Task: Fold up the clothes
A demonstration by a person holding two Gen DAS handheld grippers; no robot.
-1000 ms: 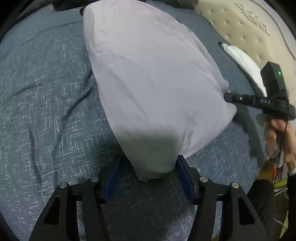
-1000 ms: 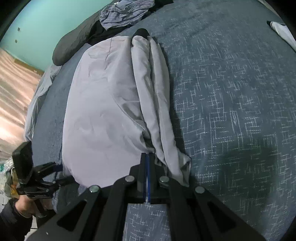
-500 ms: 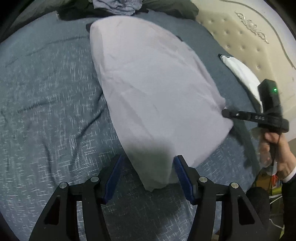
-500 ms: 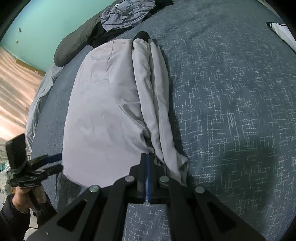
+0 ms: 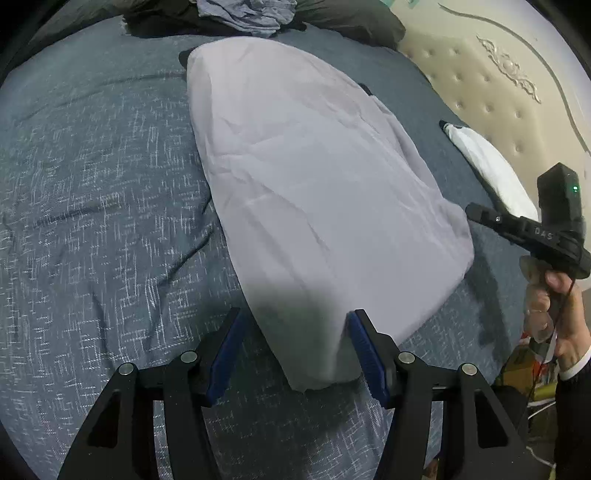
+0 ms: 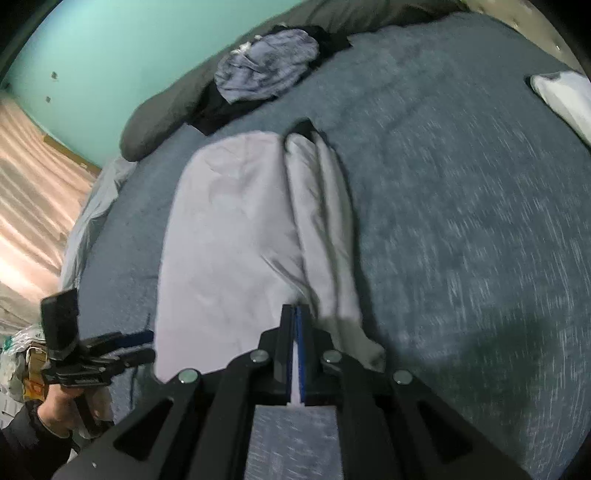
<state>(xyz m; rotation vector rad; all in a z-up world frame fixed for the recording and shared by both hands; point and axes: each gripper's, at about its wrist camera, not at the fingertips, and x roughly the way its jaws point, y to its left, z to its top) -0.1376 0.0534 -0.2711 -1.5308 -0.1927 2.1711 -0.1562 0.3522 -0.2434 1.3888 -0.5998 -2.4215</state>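
free: blanket [image 5: 92,221] left | blocked: clothes pile [image 5: 247,14] – far edge

A bed [image 5: 92,221] under a dark blue flecked cover carried a pale lilac garment [image 5: 314,192] across its middle, a crumpled blue-grey heap [image 5: 247,14] far off, and a white cloth [image 5: 491,170] at right.

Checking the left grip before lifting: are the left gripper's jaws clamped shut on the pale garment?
No, the left gripper stands open, its blue pads apart around the corner of the pale garment.
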